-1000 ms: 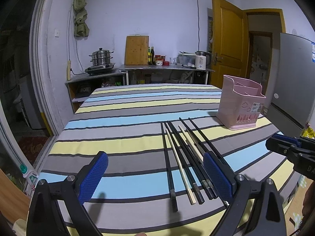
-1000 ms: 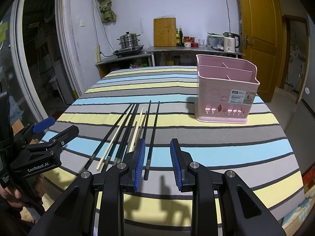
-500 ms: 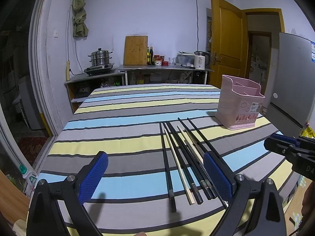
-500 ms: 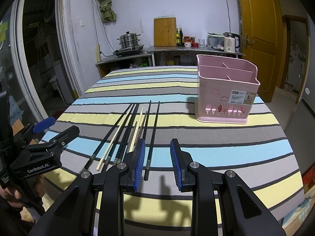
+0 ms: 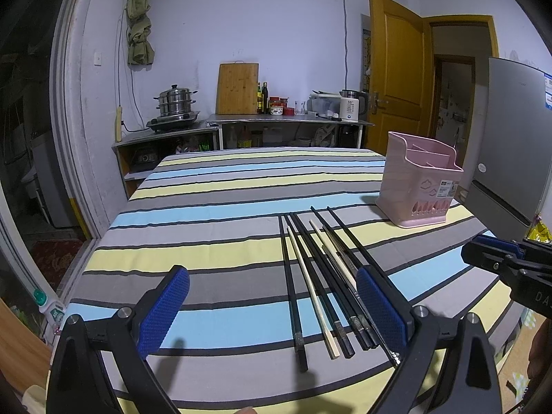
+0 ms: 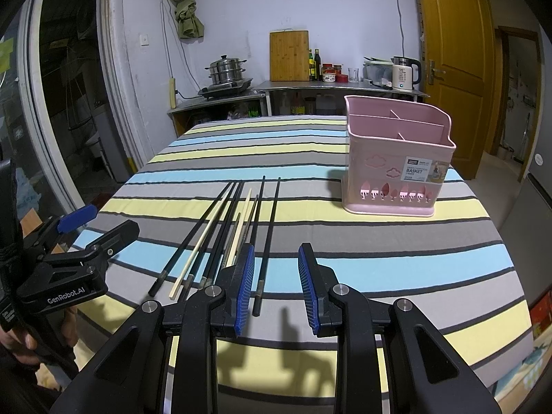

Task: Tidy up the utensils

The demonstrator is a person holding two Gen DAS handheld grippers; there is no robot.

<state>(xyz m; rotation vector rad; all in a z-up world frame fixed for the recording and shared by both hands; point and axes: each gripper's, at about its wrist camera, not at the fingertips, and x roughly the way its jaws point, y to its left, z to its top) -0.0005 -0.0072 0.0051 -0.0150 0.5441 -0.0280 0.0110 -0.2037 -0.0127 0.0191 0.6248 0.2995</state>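
Several black and pale chopsticks lie side by side on the striped tablecloth, pointing away from me. A pink utensil basket with empty compartments stands upright beyond them to the right. My left gripper hovers wide open over the near ends of the chopsticks, holding nothing. In the right wrist view the chopsticks sit left of centre and the basket at the right. My right gripper is open and empty, with the near end of the rightmost black chopstick below its gap.
Each gripper shows in the other's view: the right gripper at the right edge, the left gripper at the left, held by a hand. Behind the table are a counter with a steamer pot, a cutting board and a kettle.
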